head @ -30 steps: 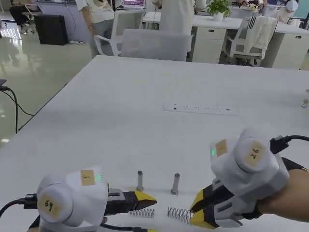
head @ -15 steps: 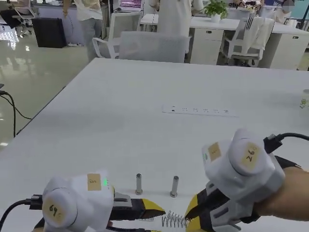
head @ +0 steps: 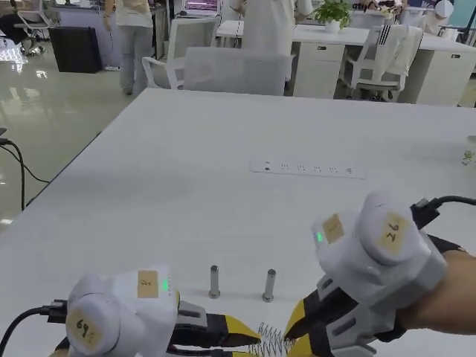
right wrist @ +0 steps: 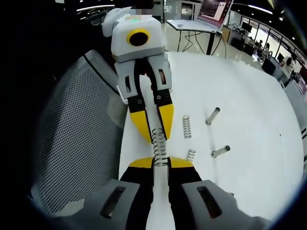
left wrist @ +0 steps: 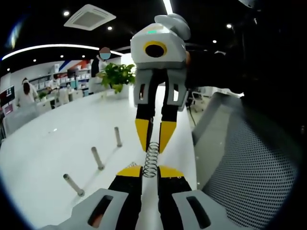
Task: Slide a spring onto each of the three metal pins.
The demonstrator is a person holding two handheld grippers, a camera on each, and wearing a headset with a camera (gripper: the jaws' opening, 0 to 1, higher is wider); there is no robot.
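Left claw (left wrist: 149, 171) is clamped on one end of a spring (left wrist: 151, 157) and the right claw (right wrist: 160, 163) is clamped on its other end. The coil spans the gap between their facing yellow tips, by the near edge of the white bench (head: 223, 193). Three metal pins (left wrist: 97, 158) stand upright in a row just beside the claws. A loose spring (right wrist: 186, 126) and a second loose spring (right wrist: 191, 154) lie on the bench near the pins.
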